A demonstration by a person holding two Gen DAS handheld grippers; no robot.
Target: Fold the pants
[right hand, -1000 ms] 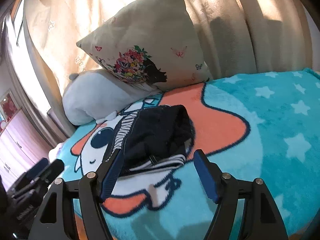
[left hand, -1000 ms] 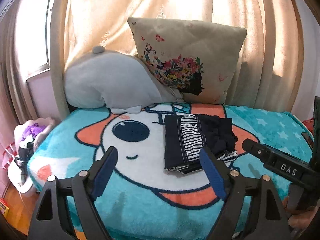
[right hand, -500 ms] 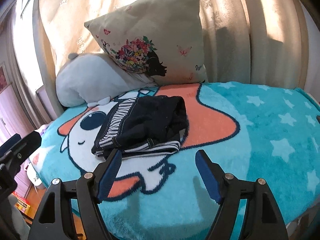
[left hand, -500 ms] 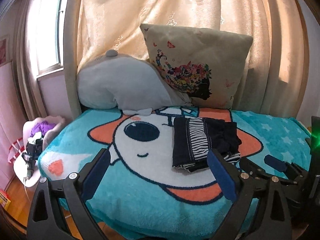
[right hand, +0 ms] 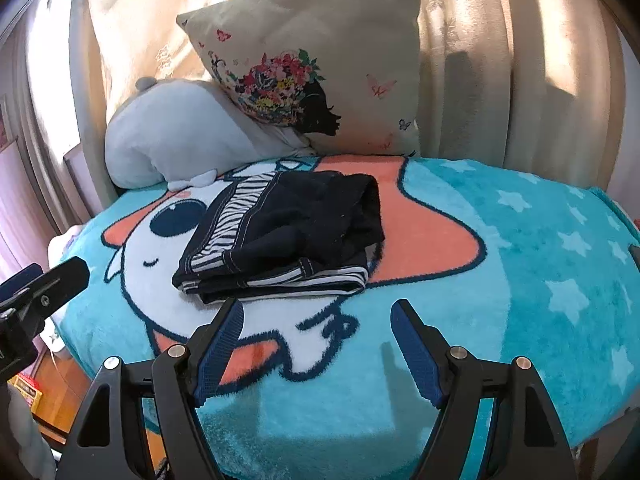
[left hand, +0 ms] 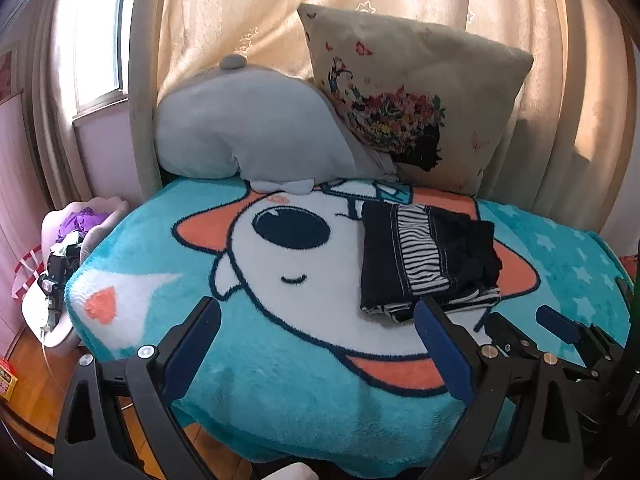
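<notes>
The dark navy pants [left hand: 424,264] with a zebra-striped band lie folded in a compact stack on the teal cartoon blanket [left hand: 280,384]; they also show in the right wrist view [right hand: 288,236]. My left gripper [left hand: 316,344] is open and empty, held back over the blanket's front edge, left of the pants. My right gripper [right hand: 316,344] is open and empty, just in front of the pants; it also shows at the left wrist view's right edge [left hand: 520,332]. The left gripper's tip shows in the right wrist view [right hand: 52,280].
A grey plush pillow [left hand: 248,132] and a beige floral cushion [left hand: 404,112] lean against the curtains [left hand: 400,0] at the back. A small pink chair with clutter [left hand: 60,264] stands on the wooden floor left of the bed.
Both grippers have drawn back from the folded pants toward the bed's front edge. The pants lie as before.
</notes>
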